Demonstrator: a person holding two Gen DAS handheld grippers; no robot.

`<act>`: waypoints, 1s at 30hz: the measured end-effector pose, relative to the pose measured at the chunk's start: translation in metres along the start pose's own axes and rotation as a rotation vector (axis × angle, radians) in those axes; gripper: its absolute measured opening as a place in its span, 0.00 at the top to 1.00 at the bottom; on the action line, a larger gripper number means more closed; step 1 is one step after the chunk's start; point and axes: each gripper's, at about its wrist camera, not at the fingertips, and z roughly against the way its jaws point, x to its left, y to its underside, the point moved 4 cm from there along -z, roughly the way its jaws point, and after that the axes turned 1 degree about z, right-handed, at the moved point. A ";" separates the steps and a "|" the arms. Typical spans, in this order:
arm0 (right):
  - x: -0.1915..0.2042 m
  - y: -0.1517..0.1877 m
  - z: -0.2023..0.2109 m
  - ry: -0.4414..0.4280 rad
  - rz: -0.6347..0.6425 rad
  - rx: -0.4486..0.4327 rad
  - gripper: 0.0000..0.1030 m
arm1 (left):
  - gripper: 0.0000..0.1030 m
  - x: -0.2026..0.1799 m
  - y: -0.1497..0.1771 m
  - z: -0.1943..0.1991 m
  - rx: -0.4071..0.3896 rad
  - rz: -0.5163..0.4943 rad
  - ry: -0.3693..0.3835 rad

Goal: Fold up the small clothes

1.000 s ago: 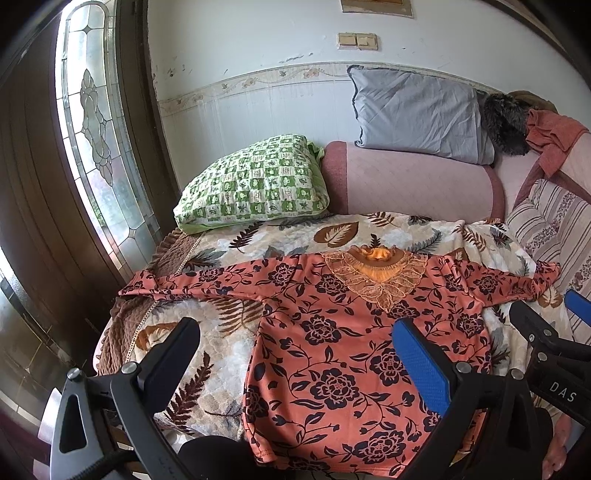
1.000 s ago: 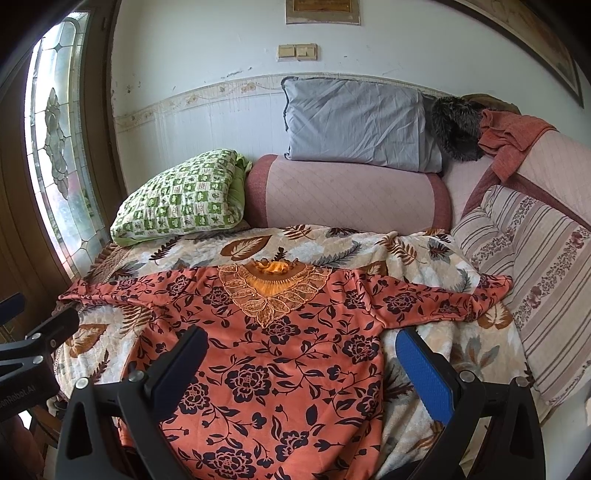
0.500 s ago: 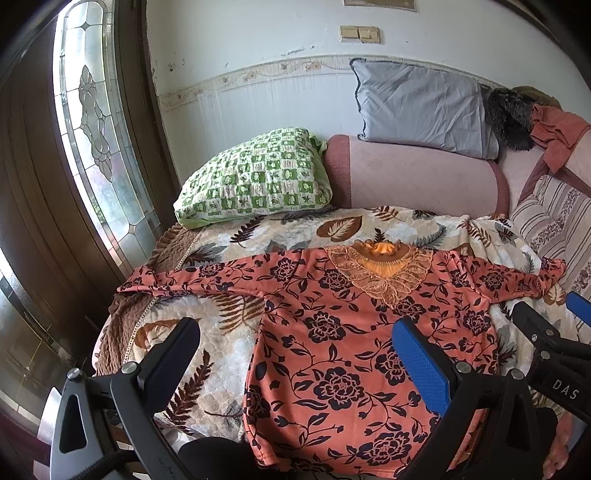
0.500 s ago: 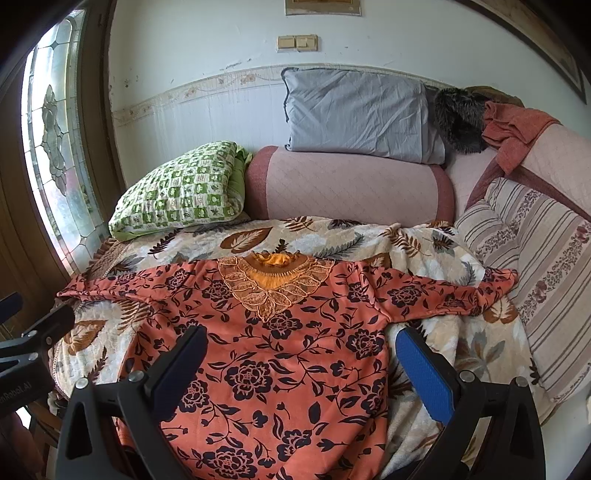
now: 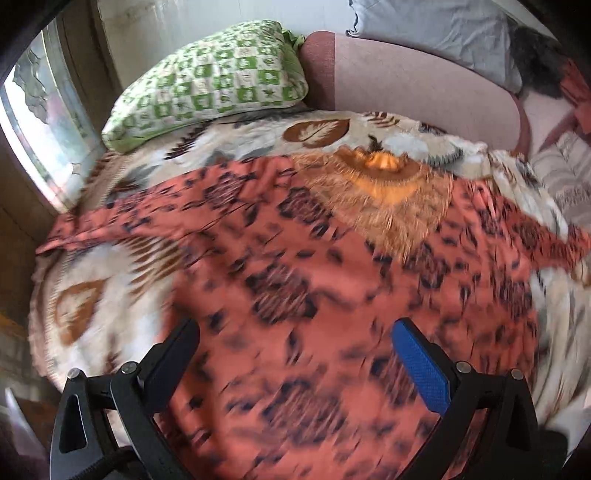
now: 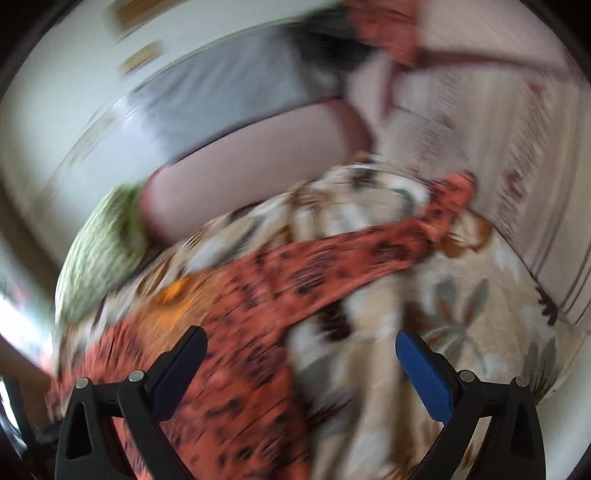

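Observation:
An orange floral long-sleeved top (image 5: 295,266) with a lace neckline (image 5: 384,177) lies spread flat on a leaf-patterned blanket (image 5: 110,295). My left gripper (image 5: 295,332) is open and empty, low over the lower middle of the top. My right gripper (image 6: 301,341) is open and empty, over the top's right side; the right sleeve (image 6: 369,254) stretches away up and to the right, its cuff (image 6: 454,195) near the striped cushion. Both views are motion-blurred.
A green checked pillow (image 5: 214,81) lies at the back left, a pink bolster (image 5: 406,81) and grey pillow (image 5: 436,33) behind. A striped cushion (image 6: 491,155) lines the right side. A window (image 5: 40,122) is on the left. The bed edge runs near me.
Both grippers have moved forward and down toward the top. The right gripper has swung and tilted toward the right sleeve. The top has not moved.

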 end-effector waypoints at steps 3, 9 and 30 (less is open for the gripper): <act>-0.066 -0.031 -0.033 -0.042 -0.180 -0.009 0.02 | 0.00 -0.020 -0.028 -0.030 -0.066 0.013 0.021; -0.136 -0.084 -0.093 0.094 -0.317 -0.010 0.18 | 0.00 -0.039 -0.046 -0.085 -0.106 0.024 0.032; 0.024 -0.137 -0.133 -0.121 -0.079 -0.047 0.92 | 0.00 0.022 -0.100 -0.071 -0.245 0.159 0.020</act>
